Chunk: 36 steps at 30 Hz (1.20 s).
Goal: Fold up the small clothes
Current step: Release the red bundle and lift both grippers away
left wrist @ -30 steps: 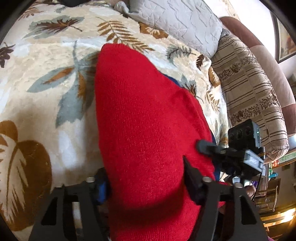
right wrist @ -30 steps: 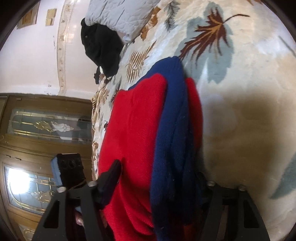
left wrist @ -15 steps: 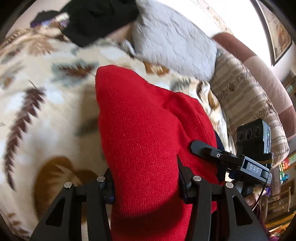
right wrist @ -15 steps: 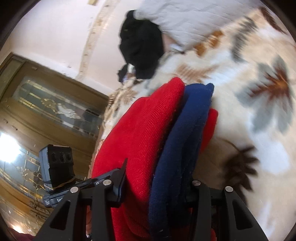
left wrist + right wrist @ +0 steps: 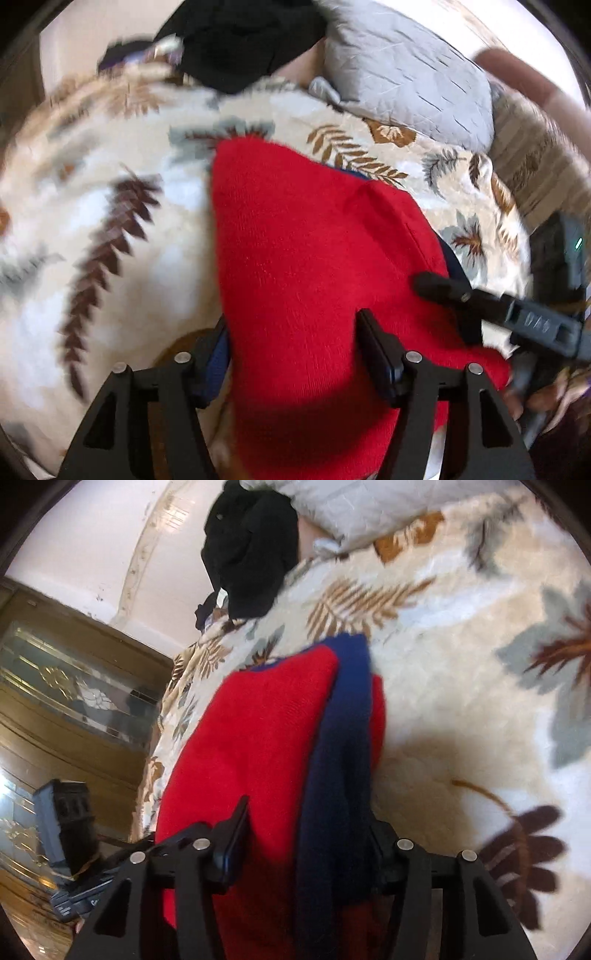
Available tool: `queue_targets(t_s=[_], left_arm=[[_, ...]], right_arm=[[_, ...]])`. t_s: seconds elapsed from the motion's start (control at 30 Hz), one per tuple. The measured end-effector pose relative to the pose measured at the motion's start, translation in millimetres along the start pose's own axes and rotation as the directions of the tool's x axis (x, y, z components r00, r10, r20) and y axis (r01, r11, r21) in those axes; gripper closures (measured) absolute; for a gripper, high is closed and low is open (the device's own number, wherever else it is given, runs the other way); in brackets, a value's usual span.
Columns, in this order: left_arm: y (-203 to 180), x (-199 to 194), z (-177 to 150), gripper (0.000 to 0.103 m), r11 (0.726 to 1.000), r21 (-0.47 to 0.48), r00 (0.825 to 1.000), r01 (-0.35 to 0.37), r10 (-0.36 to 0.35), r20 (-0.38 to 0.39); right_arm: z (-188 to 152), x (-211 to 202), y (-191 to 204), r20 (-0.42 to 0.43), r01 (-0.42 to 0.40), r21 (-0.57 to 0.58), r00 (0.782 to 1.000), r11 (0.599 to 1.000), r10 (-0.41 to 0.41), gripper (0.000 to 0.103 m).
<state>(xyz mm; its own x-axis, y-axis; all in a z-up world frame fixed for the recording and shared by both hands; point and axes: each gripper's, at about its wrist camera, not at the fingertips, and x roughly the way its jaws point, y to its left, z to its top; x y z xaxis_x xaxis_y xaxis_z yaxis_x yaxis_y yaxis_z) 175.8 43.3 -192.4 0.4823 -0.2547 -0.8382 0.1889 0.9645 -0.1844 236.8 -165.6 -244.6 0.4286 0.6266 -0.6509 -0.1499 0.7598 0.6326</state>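
A folded red knit garment (image 5: 306,266) with a navy blue part (image 5: 340,738) is held between both grippers above a leaf-patterned blanket (image 5: 110,229). My left gripper (image 5: 295,350) is shut on its red edge. My right gripper (image 5: 306,834) is shut on the stacked red (image 5: 258,746) and blue layers. The right gripper's body shows at the right of the left wrist view (image 5: 532,317); the left gripper's body shows at the lower left of the right wrist view (image 5: 66,834). The garment's lower end is hidden behind the fingers.
A black garment (image 5: 240,40) lies at the far end of the bed beside a grey quilted pillow (image 5: 406,74). A striped cushion (image 5: 535,162) sits to the right. A wooden glass-panelled door (image 5: 55,686) stands beyond the bed's edge.
Both grippers have carried the folded garment toward the far end of the bed; the black garment and grey pillow now look closer. The grip on the cloth is unchanged.
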Motion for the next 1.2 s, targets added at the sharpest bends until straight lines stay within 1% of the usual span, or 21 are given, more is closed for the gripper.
queue_targets(t_s=[0.07, 0.1, 0.17, 0.23, 0.27, 0.3, 0.33, 0.4, 0.43, 0.5, 0.53, 0.63, 0.67, 0.7, 0.77, 0.8, 0.83, 0.87, 0.9, 1.0, 1.2], left_arm=[[-3, -18, -1, 0.036, 0.998, 0.039, 0.997, -0.058, 0.056, 0.051], [-4, -26, -3, 0.034, 0.994, 0.054, 0.993, -0.094, 0.089, 0.079], [-5, -40, -10, 0.028, 0.981, 0.066, 0.978, -0.181, 0.173, 0.120], [-5, -46, -18, 0.026, 0.967, 0.077, 0.962, -0.243, 0.229, 0.152], [-5, -46, -24, 0.024, 0.956, 0.089, 0.952, -0.278, 0.262, 0.161], [-6, -43, -30, 0.016, 0.947, 0.098, 0.944, -0.306, 0.289, 0.157], [-6, -40, -33, 0.011, 0.940, 0.103, 0.939, -0.324, 0.307, 0.153], [-4, -35, -41, 0.011, 0.929, 0.102, 0.927, -0.355, 0.336, 0.166], [-5, -37, -41, 0.011, 0.930, 0.096, 0.927, -0.355, 0.337, 0.167], [-6, -41, -35, 0.011, 0.925, 0.092, 0.925, -0.368, 0.354, 0.139], [-10, -45, -34, 0.011, 0.912, 0.096, 0.912, -0.399, 0.385, 0.141], [-20, -69, -31, 0.011, 0.850, 0.104, 0.846, -0.517, 0.489, 0.212], [-22, -79, -30, 0.011, 0.839, 0.095, 0.830, -0.536, 0.504, 0.237], [-24, -88, -30, 0.011, 0.841, 0.086, 0.827, -0.535, 0.500, 0.257], [-27, -110, -30, 0.011, 0.856, 0.061, 0.828, -0.513, 0.475, 0.296], [-29, -121, -30, 0.011, 0.861, 0.050, 0.825, -0.507, 0.468, 0.316], [-32, -131, -30, 0.011, 0.862, 0.042, 0.819, -0.505, 0.463, 0.339], [-35, -140, -30, 0.011, 0.863, 0.037, 0.813, -0.504, 0.459, 0.358], [-39, -152, -30, 0.011, 0.863, 0.033, 0.804, -0.504, 0.455, 0.382], [-46, -174, -29, 0.010, 0.866, 0.026, 0.791, -0.499, 0.443, 0.423], [-60, -215, -36, 0.009, 0.871, 0.006, 0.760, -0.492, 0.426, 0.491]], right_arm=[[-1, -20, 11, 0.035, 0.065, -0.061, 0.997, 0.996, -0.063, 0.045], [-1, -29, 14, 0.053, 0.079, -0.082, 0.996, 0.994, -0.075, 0.045], [-7, -50, 24, 0.089, 0.085, -0.119, 0.993, 0.989, -0.074, 0.046], [-18, -68, 36, 0.128, 0.082, -0.156, 0.990, 0.984, -0.062, 0.048], [-25, -72, 40, 0.135, 0.082, -0.173, 0.989, 0.982, -0.058, 0.052], [-31, -70, 43, 0.129, 0.084, -0.179, 0.990, 0.980, -0.062, 0.055], [-36, -65, 42, 0.111, 0.088, -0.182, 0.991, 0.979, -0.069, 0.062], [-49, -40, 34, 0.016, 0.116, -0.171, 0.993, 0.978, -0.115, 0.064], [-54, -29, 28, -0.015, 0.128, -0.152, 0.991, 0.980, -0.132, 0.064], [-54, -31, 25, 0.005, 0.118, -0.126, 0.993, 0.985, -0.118, 0.063], [-52, -34, 27, 0.008, 0.118, -0.130, 0.993, 0.984, -0.118, 0.064], [-48, -52, 41, 0.040, 0.147, -0.158, 0.989, 0.976, -0.142, 0.063], [-47, -61, 49, 0.062, 0.155, -0.170, 0.987, 0.973, -0.146, 0.063], [-47, -68, 54, 0.078, 0.158, -0.177, 0.986, 0.971, -0.146, 0.063], [-49, -85, 68, 0.114, 0.168, -0.191, 0.982, 0.967, -0.148, 0.061], [-49, -95, 79, 0.139, 0.188, -0.206, 0.977, 0.960, -0.161, 0.057], [-51, -104, 86, 0.160, 0.208, -0.218, 0.971, 0.953, -0.175, 0.047], [-53, -111, 94, 0.184, 0.228, -0.233, 0.965, 0.945, -0.187, 0.045], [-57, -122, 105, 0.215, 0.253, -0.254, 0.956, 0.933, -0.201, 0.045], [-64, -147, 126, 0.284, 0.305, -0.287, 0.932, 0.908, -0.223, 0.041], [-75, -187, 154, 0.384, 0.352, -0.282, 0.894, 0.892, -0.231, 0.041]])
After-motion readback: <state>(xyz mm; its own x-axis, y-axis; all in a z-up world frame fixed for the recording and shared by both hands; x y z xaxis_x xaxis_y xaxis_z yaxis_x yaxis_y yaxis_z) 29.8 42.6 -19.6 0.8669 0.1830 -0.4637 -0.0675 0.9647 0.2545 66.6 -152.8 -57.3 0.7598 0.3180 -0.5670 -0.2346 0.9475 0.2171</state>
